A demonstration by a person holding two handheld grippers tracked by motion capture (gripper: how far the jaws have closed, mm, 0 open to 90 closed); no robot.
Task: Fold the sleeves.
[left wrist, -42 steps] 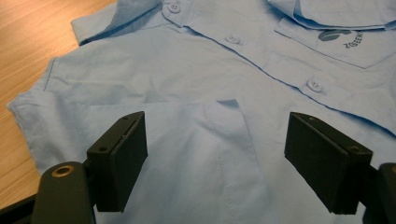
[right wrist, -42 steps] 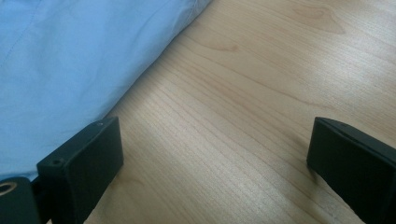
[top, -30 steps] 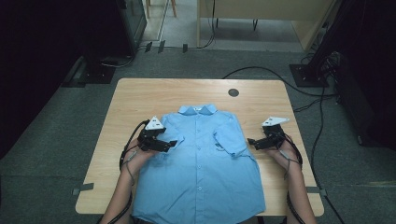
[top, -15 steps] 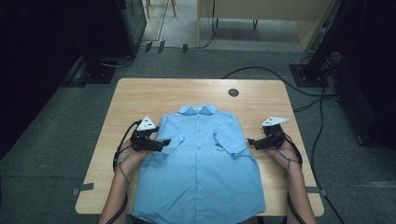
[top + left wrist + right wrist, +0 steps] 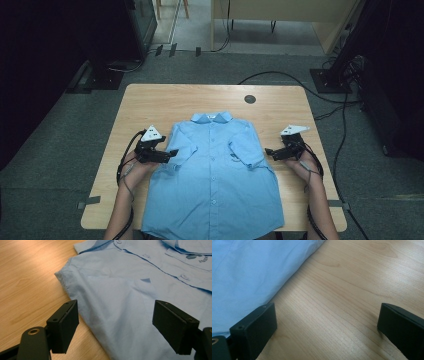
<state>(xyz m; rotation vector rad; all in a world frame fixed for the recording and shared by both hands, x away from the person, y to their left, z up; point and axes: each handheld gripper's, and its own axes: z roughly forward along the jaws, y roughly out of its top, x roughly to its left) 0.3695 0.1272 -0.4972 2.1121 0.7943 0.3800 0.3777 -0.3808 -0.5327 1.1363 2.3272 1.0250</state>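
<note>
At the left, the left gripper [image 5: 172, 153] hangs low over the folded-in short sleeve [image 5: 100, 287] of the light blue button-up shirt [image 5: 215, 190], which lies flat, front up, collar away from the person, along the middle of the pale wooden desk [image 5: 145, 105]. Its jaws stand wide apart with nothing between them: one over bare wood just off the sleeve edge, the other over cloth. To my eye the step is taking hold of the shirt's sides for a fold, so that gripper should drop until both jaws straddle the sleeve's edge, then close on the sleeve and the layer beneath, not on the top ply alone.

Over at the right, the right gripper [image 5: 267, 151] is just as wide open and empty, hovering over bare desk beside the shirt's right edge [image 5: 294, 275]. It needs to slide inward until cloth sits between the jaws, level with its partner, or the fold will likely skew.
</note>
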